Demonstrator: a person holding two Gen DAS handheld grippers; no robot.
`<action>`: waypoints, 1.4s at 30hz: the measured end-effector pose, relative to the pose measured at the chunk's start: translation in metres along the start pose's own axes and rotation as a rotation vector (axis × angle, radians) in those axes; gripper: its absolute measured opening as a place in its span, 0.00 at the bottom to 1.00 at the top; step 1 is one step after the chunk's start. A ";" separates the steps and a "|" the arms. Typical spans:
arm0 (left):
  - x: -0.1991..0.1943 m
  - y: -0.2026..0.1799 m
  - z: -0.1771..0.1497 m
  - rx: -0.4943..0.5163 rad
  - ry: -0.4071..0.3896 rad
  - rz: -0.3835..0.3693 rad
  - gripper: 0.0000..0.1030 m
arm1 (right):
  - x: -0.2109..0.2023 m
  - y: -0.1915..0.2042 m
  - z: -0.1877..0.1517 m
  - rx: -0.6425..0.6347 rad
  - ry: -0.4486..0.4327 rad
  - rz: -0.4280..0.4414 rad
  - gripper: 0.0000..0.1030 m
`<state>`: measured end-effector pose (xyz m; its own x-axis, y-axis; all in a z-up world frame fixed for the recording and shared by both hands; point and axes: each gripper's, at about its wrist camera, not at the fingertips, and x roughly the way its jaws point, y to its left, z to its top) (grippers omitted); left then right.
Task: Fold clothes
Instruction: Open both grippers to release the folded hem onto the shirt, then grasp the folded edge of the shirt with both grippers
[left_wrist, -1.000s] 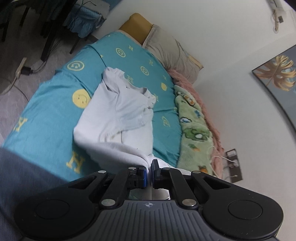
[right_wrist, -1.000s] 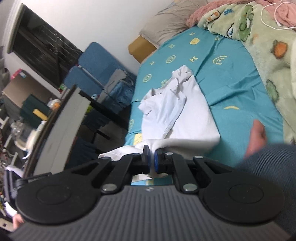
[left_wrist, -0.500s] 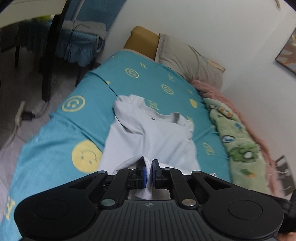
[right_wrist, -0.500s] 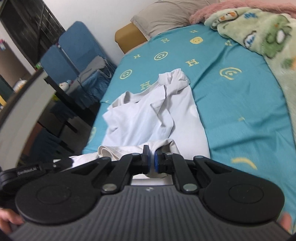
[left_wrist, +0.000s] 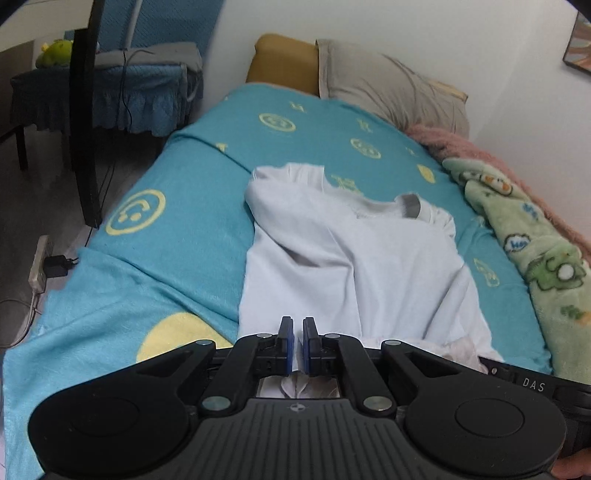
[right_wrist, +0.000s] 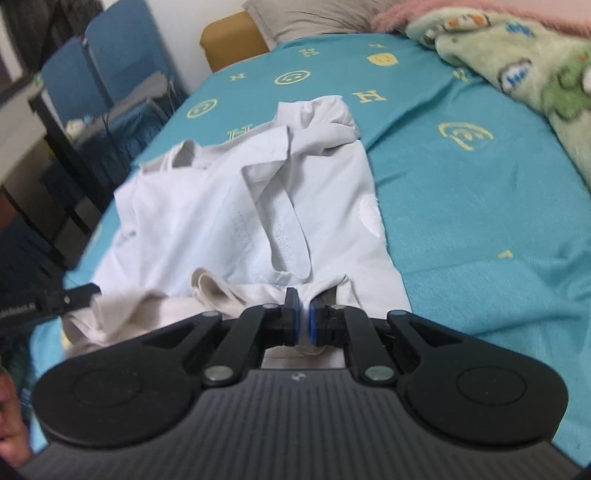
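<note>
1. A white T-shirt (left_wrist: 354, 266) lies lengthwise down the middle of the teal bedspread (left_wrist: 192, 236), its collar toward the pillow (left_wrist: 391, 85) at 12 o'clock and its hem at 6 o'clock, nearest the two tools.
2. The left gripper (left_wrist: 298, 345) is clamped tight on a pinch of the hem; white cloth shows between and below its blue pads.
3. The right gripper (right_wrist: 302, 321) is likewise clenched on the hem, at the shirt's other near corner, with fabric bunched around it.
4. One sleeve (right_wrist: 291, 206) lies turned in over the body, and the shoulders toward 12 o'clock are rumpled.
5. By my reckoning the fold is only partway: the shirt is narrowed but full length, so halving it hem to collar and smoothing it remain.
6. A green fleece blanket (left_wrist: 535, 258) lies along the bed's edge at 3 o'clock, clear of the shirt.
</note>
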<state>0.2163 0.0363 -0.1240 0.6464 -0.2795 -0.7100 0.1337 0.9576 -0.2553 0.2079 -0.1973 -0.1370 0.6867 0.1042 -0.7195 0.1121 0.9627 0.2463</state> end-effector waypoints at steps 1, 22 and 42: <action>0.001 -0.002 -0.001 0.022 0.001 0.006 0.06 | 0.001 0.002 0.000 -0.011 -0.003 -0.010 0.09; -0.109 -0.057 -0.040 0.216 -0.127 0.040 0.80 | -0.083 0.016 0.001 0.006 -0.111 -0.009 0.73; -0.114 0.003 -0.114 -0.357 0.319 -0.198 0.81 | -0.139 0.013 -0.014 0.047 -0.148 0.013 0.74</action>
<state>0.0573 0.0630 -0.1187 0.3656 -0.5139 -0.7761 -0.0702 0.8162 -0.5735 0.1034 -0.1953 -0.0429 0.7861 0.0757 -0.6135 0.1336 0.9482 0.2882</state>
